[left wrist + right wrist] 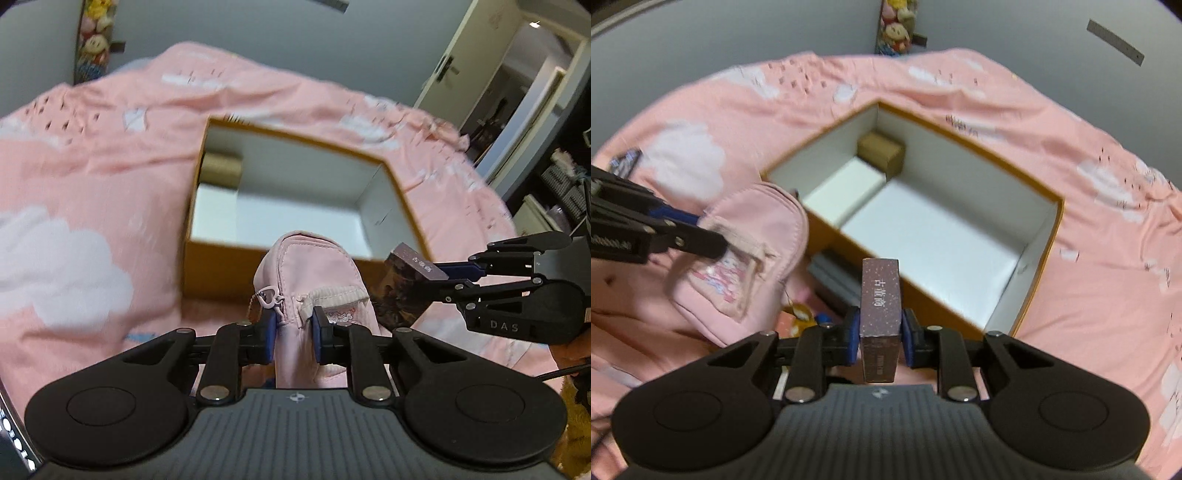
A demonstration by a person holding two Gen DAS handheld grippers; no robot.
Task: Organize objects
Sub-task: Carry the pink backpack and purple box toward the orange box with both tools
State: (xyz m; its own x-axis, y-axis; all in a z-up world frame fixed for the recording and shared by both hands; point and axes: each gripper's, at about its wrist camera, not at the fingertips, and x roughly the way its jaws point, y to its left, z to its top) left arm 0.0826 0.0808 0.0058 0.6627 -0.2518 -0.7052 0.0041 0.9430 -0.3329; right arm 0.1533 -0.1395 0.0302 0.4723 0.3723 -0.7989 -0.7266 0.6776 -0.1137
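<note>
1. Pink bedding (110, 155) printed with white clouds covers the whole surface I am working over, with a grey wall behind it and a strip of cartoon stickers (895, 29) on that wall.
2. On the bedding sits an open cardboard box (1043, 258), orange-brown outside and white inside.
3. Inside the box, a small brown carton (881, 153) stands in the far corner, and a flat white box (846, 192) lies against the wall next to it; the rest of the box floor is bare.
4. My left gripper (293, 334) is clamped on a pink fabric pouch (314, 269), its blue pads pinching the cloth near the zipper pull. The pouch is up off the bedding, just outside the box's near wall.
5. My right gripper (879, 338) is clamped on a small dark purple box (881, 295) with pale lettering on its side, held lengthwise between the pads. It hangs just short of the cardboard box's near edge.
6. From the right wrist view, a grey flat item (834, 277) and a small orange and blue object (805, 315) lie on the bedding beside the box, under the raised pouch; I cannot tell what they are.
</note>
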